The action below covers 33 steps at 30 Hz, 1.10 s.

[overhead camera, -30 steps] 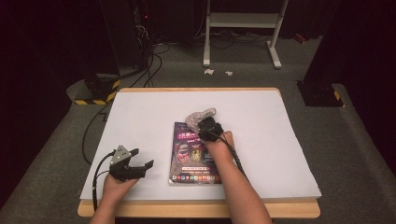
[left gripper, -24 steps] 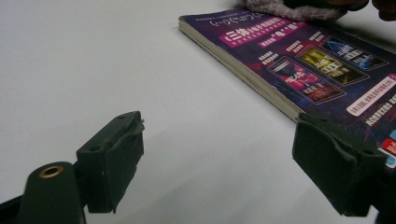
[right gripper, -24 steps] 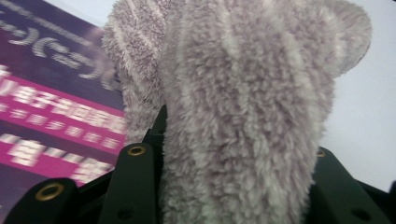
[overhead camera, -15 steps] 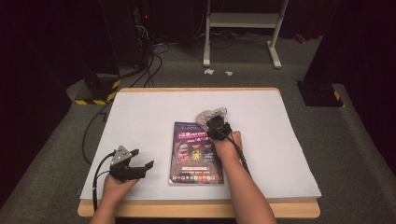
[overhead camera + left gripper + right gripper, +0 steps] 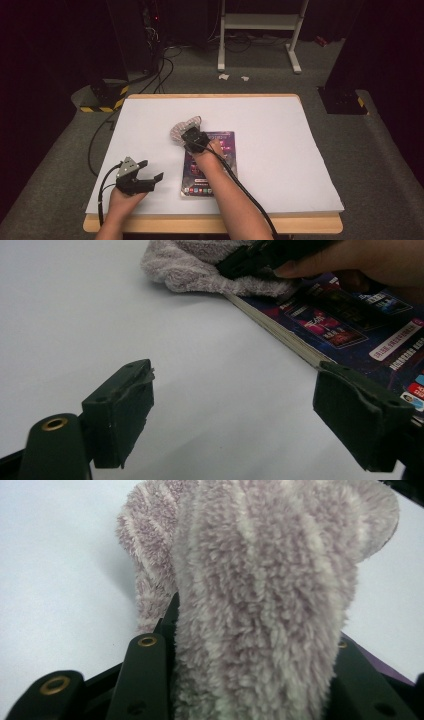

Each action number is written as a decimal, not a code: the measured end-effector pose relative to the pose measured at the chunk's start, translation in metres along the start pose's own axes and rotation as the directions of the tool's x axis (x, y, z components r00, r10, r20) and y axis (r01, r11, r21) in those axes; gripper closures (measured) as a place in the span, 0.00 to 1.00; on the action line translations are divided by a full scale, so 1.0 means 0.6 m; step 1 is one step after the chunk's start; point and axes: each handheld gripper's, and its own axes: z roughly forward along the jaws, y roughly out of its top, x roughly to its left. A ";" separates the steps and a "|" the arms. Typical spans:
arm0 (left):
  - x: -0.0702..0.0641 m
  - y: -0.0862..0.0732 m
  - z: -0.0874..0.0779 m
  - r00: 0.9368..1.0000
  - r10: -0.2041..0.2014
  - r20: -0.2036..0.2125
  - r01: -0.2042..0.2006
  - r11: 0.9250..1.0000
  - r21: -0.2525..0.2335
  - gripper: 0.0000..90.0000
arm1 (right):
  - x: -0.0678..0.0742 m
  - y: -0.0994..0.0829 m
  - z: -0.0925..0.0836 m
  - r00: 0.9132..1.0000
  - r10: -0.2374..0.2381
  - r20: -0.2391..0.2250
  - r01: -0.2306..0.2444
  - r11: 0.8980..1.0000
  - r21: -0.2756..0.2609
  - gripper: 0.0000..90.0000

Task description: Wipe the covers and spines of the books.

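Note:
A glossy dark book lies flat near the front middle of the white table. My right gripper sits at the book's far left corner, shut on a fluffy pale pink cloth that spills onto the table beyond it. In the right gripper view the cloth bulges up between the two black jaws of that gripper. My left gripper rests open at the front left, apart from the book. Between its spread jaws, the left gripper holds nothing, and farther off are the book's edge and the cloth.
Cables trail from both grippers off the table's front edge. A yellow-and-black striped block and a white metal stand are on the floor beyond the table. Bare white table surface extends to the right and at the back.
My right gripper has slid left across the book's far end with the cloth in it, from the right corner to the left corner. The left gripper has stayed put.

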 end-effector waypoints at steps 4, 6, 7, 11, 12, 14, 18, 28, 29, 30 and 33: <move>-0.002 0.000 0.001 1.000 0.000 0.004 0.000 1.000 -0.001 0.19 | -0.036 -0.016 -0.007 1.000 0.023 0.020 -0.023 1.000 0.016 0.64; -0.003 0.000 0.001 1.000 0.004 0.001 -0.004 1.000 -0.001 0.19 | -0.061 -0.029 -0.013 0.998 0.048 0.047 -0.049 0.999 0.022 0.64; -0.004 0.000 0.001 1.000 0.007 0.001 -0.007 1.000 -0.001 0.19 | -0.076 -0.038 -0.017 0.996 0.061 0.060 -0.062 0.998 0.022 0.64; -0.005 0.000 0.003 1.000 0.004 0.003 -0.004 1.000 0.002 0.19 | -0.129 -0.076 -0.039 0.988 0.110 0.110 -0.114 0.993 0.024 0.65; -0.005 0.000 0.004 1.000 0.006 0.004 -0.006 1.000 0.006 0.19 | -0.142 -0.086 -0.045 0.985 0.120 0.123 -0.124 0.992 0.024 0.65; -0.007 0.000 0.005 1.000 0.011 0.008 -0.011 1.000 0.007 0.19 | -0.164 -0.105 -0.056 0.980 0.141 0.141 -0.146 0.989 0.021 0.65; -0.009 0.000 0.004 1.000 0.013 0.012 -0.013 1.000 0.001 0.19 | -0.190 -0.128 -0.070 0.968 0.216 0.131 -0.219 0.976 0.007 0.65; -0.014 0.008 0.005 1.000 0.025 0.012 -0.025 1.000 -0.004 0.19 | -0.189 -0.123 -0.093 0.971 0.204 0.125 -0.202 0.979 -0.030 0.65; -0.015 0.008 0.005 1.000 0.027 0.012 -0.027 1.000 -0.001 0.19 | -0.188 -0.123 -0.102 0.971 0.203 0.125 -0.200 0.979 -0.036 0.65; -0.016 0.008 0.005 1.000 0.027 0.010 -0.027 1.000 0.002 0.19 | -0.186 -0.124 -0.109 0.973 0.194 0.126 -0.190 0.981 -0.038 0.65; -0.015 0.011 0.002 1.000 0.023 0.010 -0.023 1.000 -0.008 0.19 | -0.181 -0.128 -0.135 0.977 0.161 0.136 -0.157 0.987 -0.045 0.65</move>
